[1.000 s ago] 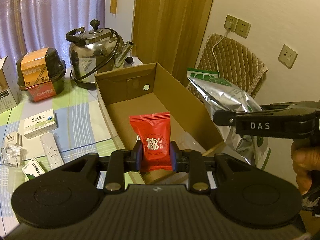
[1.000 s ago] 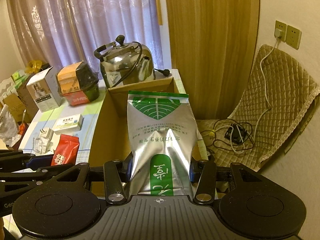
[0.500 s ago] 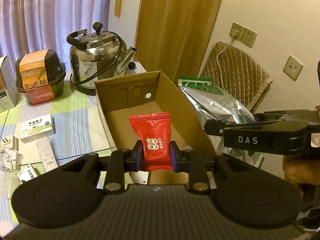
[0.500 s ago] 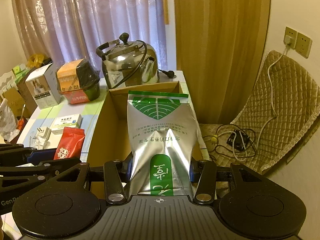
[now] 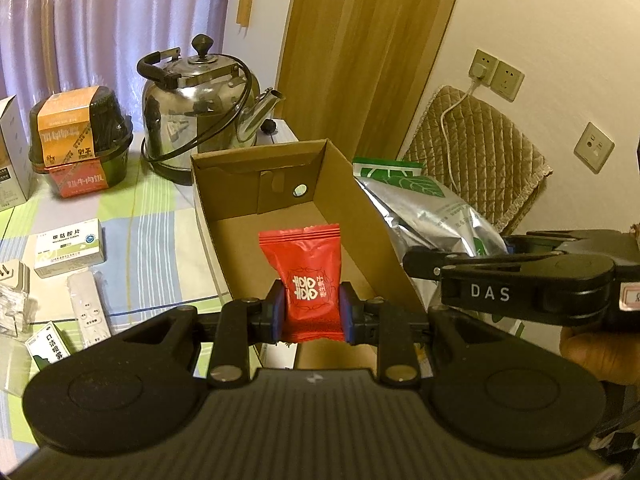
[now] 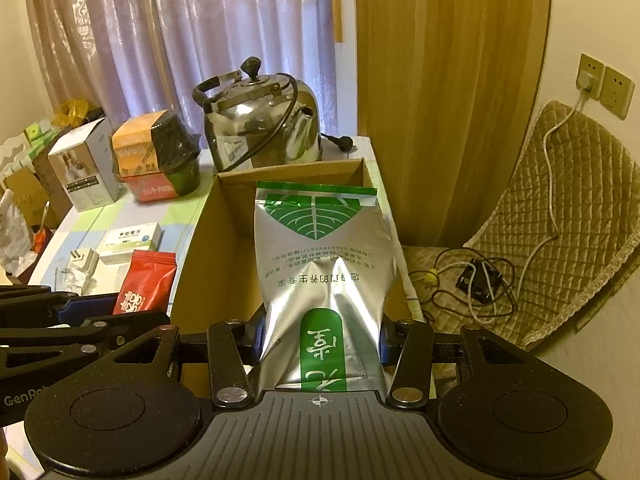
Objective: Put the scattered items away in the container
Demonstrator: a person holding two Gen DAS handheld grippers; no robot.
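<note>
I see the cardboard box (image 5: pixel 332 216) open on the table, kettle (image 5: pixel 200 100) behind it. My right gripper (image 6: pixel 320 340) clamps the silver bag (image 6: pixel 324 264), hiding the box interior in that view; its contents probably nil. My left gripper (image 5: pixel 312 312) pinches the red packet (image 5: pixel 308 280) above the box's near end.

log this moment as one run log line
left claw: shut on red packet | right claw: shut on silver pouch | cardboard box: open, neither item inside | stage: carrying
</note>
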